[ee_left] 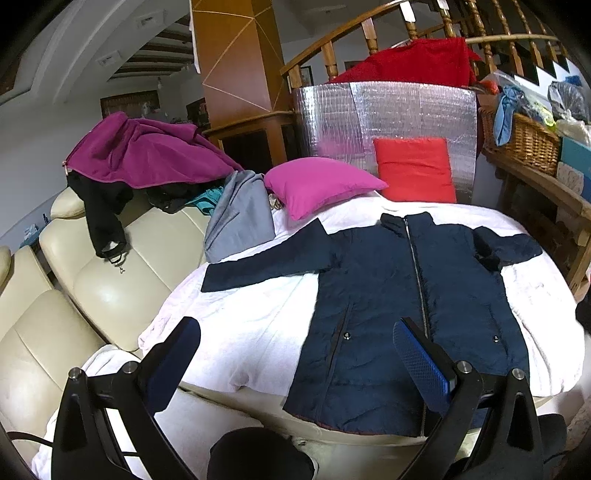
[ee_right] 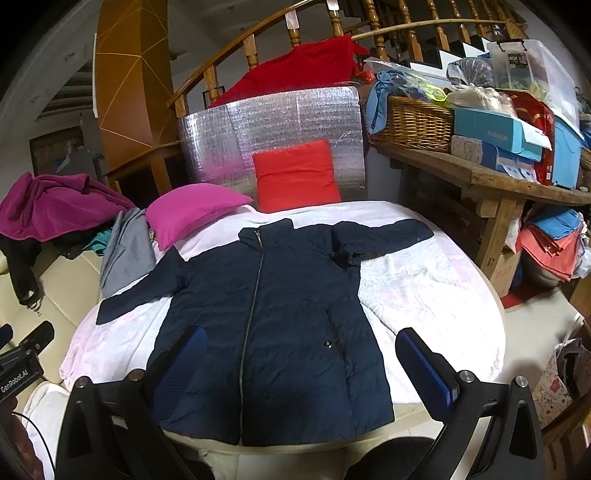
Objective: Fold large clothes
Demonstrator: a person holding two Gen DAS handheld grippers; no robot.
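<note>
- Both my tools, left tool (ee_left: 295,354) and right tool (ee_right: 299,363), hang wide open, empty.
- Navy jacket (ee_right: 273,306) lies flat ahead, zipped, sleeves spread.
- Padded, soft, probably slippery; I'd pinch a sleeve cuff (ee_left: 218,278).

A home living room: cream sofa (ee_left: 92,295), wooden stair railing (ee_right: 258,33), cluttered wicker basket (ee_right: 410,125).
</note>
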